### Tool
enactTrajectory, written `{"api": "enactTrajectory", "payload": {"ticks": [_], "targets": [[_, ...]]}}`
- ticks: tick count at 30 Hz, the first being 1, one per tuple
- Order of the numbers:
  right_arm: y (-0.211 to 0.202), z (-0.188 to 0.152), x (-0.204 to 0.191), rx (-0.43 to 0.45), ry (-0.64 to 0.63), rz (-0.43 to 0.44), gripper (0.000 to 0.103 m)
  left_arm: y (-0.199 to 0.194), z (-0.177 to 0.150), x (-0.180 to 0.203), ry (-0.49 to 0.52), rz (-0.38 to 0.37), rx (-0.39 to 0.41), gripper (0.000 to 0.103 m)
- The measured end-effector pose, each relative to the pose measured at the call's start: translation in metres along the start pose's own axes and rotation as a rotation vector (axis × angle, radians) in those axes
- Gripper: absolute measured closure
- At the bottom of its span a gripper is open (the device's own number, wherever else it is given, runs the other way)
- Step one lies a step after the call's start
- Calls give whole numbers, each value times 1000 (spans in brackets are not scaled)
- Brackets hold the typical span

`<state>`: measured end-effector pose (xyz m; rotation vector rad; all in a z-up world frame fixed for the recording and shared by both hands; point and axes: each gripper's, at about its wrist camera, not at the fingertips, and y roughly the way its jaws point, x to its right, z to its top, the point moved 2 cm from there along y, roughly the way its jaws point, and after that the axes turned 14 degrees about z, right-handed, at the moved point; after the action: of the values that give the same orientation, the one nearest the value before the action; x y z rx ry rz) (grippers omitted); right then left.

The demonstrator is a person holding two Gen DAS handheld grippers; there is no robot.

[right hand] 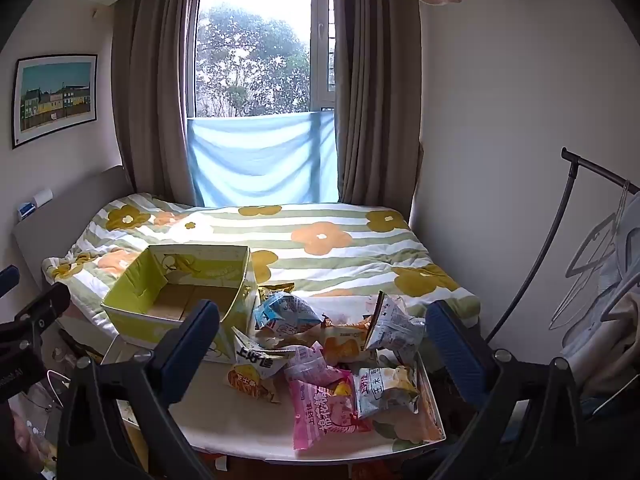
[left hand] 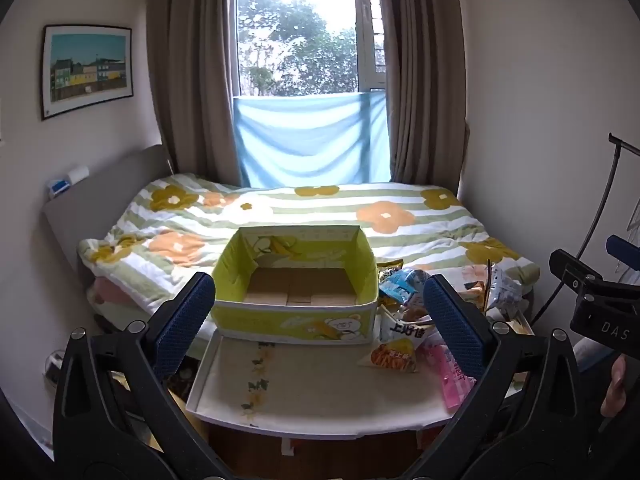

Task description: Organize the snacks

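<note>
A yellow-green cardboard box (left hand: 294,280) (right hand: 180,300) stands open and empty at the far edge of a small white table (left hand: 304,392) (right hand: 248,424), against the bed. Several snack packets (right hand: 332,360) (left hand: 404,320) lie heaped on the table's right side, among them a pink packet (right hand: 324,412) and an orange-and-white one (right hand: 256,372). My left gripper (left hand: 318,320) hovers open in front of the box, nothing between its fingers. Above the snack pile my right gripper (right hand: 322,344) is also open and holds nothing.
A bed with a flowered striped duvet (left hand: 320,216) fills the room behind the table, below a window with brown curtains. At the right stands a black clothes rack (right hand: 580,200) with hangers. The right gripper's body (left hand: 592,300) shows at the left wrist view's right edge.
</note>
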<state>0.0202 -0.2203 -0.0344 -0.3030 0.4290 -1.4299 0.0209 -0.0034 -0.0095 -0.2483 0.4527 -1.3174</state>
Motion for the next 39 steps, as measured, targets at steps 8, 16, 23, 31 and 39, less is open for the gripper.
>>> {"api": "enactTrajectory", "payload": {"ticks": [8,16,23,31,39], "targets": [[6,-3,2,-11,18,1,0,8,-1,-1,-14,-10,-23,0],[4,-2,1,-28,16,-10,0,10,0,6,1,7,-25,0],[5,-4,4,-39,29,-8,0,9,1,8,9,9,-33,0],[6,-5,6,-48,38,-8,0,9,-3,7,13,8,-42,0],[5,-4,6,-49,40,-3,0,11,-4,10,12,3,-52,0]]}}
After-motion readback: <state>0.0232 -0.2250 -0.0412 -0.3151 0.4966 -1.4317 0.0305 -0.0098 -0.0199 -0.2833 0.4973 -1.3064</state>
